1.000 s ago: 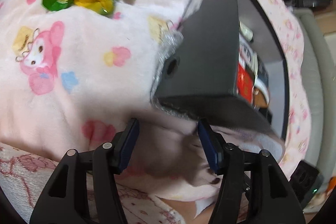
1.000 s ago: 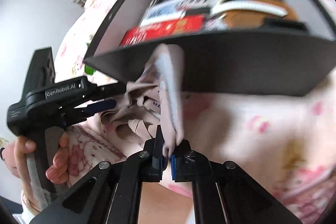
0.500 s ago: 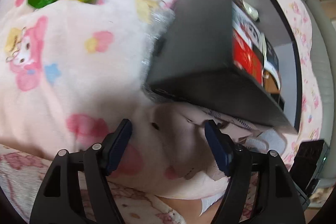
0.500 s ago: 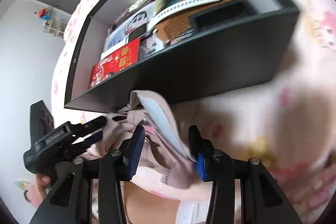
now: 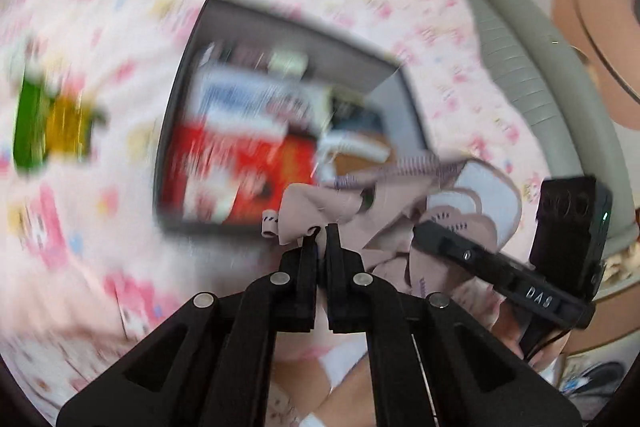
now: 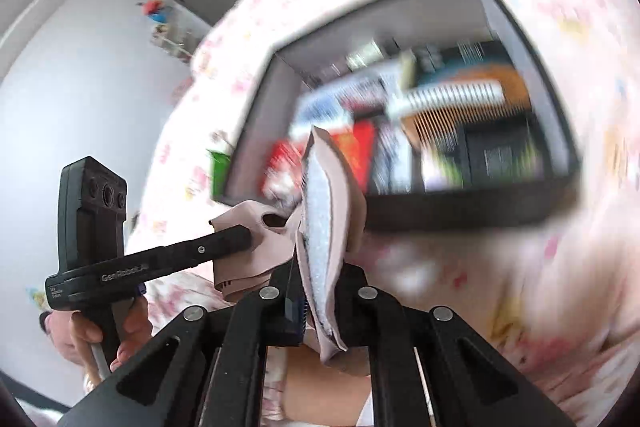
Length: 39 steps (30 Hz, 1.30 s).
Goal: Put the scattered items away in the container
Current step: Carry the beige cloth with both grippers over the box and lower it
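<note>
Both claws are up off the bed now, sharing one limp pinkish cloth piece [image 5: 320,211]. The left claw [image 5: 321,233] has just snapped together on a bunched fold, the right claw [image 6: 316,267] has just closed, pinching the padded edge. The cloth hangs at the near rim of the black box [image 6: 472,211], not yet inside. Risk: the trailing end snags that rim or drapes outside. The box looks crowded too, and the green packet [image 5: 52,123] waits on the blanket [image 5: 120,7].

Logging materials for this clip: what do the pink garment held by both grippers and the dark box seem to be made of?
Pink garment: soft matte fabric with a white padded lining, judging by folds and stitching. Dark box: stiff, matte, probably cardboard or thin board; blur leaves it open.
</note>
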Available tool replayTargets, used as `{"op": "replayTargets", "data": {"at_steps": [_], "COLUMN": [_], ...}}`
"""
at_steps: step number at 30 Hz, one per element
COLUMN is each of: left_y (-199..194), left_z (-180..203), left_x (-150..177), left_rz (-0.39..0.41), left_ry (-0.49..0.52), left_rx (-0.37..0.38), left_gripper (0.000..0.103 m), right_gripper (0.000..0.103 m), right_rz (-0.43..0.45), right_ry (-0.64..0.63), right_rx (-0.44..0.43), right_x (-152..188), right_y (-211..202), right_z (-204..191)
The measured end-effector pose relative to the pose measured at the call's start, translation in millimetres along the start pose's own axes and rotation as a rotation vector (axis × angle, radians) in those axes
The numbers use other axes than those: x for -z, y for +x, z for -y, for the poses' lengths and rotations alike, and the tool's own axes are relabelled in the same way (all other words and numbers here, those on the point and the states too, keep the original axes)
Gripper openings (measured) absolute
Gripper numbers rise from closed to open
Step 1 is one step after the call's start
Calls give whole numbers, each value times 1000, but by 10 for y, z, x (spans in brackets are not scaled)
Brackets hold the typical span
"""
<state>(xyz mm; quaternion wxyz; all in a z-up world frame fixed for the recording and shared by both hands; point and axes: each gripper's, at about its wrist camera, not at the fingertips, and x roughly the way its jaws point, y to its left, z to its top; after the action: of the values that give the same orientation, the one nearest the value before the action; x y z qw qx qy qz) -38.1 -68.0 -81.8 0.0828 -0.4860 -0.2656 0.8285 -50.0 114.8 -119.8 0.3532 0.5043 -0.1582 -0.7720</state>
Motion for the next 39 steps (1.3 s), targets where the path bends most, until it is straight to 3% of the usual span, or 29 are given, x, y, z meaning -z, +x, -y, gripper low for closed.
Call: {"op": "replayTargets", "data": {"at_steps": [1, 3, 5, 9, 12, 15, 17, 21, 23, 25, 27, 29, 32, 36, 37, 39], "left_y": [91, 140, 289, 511, 852, 987, 945, 875, 1009, 1147, 1328, 1451, 1512, 1376, 1314, 1253], "left_z": [-7, -8, 46, -193, -441, -630, -713, -523, -379, -316, -278, -301, -431, -554, -580, -627], "left_x": [-377, -777, -995, -1246, -1251, -1198, -1156, -1161, -1150, -1125, -1106, -1087, -1012, -967, -966, -969], "left_rz": [18, 42, 66, 26, -31, -95, -70, -8, -44, -108, -160, -190, -207, -186, -164, -137], "left_ry": [19, 38, 50, 0, -20, -32, -62, -2, 40, 46, 54, 33, -35, -64, -70, -79], "left_rx": [6, -6, -34, -22, -74, -167, -177, -96, -79, -57, -67, -86, -94, -68, -57, -49], "left_gripper": [1, 1, 1, 1, 1, 10, 20, 25, 26, 26, 26, 30, 36, 36, 37, 41], "right_gripper": [6, 6, 7, 8, 9, 10, 10, 16, 34, 37, 37, 36, 21, 21, 21, 21], "right_rz": [20, 60, 70, 29, -97, -157, -172, -152, -99, -41, 46, 105, -14, -63, -35, 118], "right_ry": [-35, -96, -126, -121, -11, 21, 40, 58, 1, -81, -118, -66, 17, -29, -40, -73], "right_rx": [4, 15, 42, 110, 163, 279, 328, 306, 382, 417, 378, 324, 229, 310, 325, 350], "right_x": [-91, -384, -703, -1191, -1368, -1256, -1193, -1216, -1244, -1270, -1289, -1279, -1245, -1177, -1175, -1189], "right_y": [-29, -168, -174, 84, 433, 596, 576, 442, 415, 353, 256, 180, 436, 551, 515, 314], "right_z": [-74, -119, -106, 165, 537, 747, 848, 849, 758, 610, 538, 605, 720, 606, 569, 438]}}
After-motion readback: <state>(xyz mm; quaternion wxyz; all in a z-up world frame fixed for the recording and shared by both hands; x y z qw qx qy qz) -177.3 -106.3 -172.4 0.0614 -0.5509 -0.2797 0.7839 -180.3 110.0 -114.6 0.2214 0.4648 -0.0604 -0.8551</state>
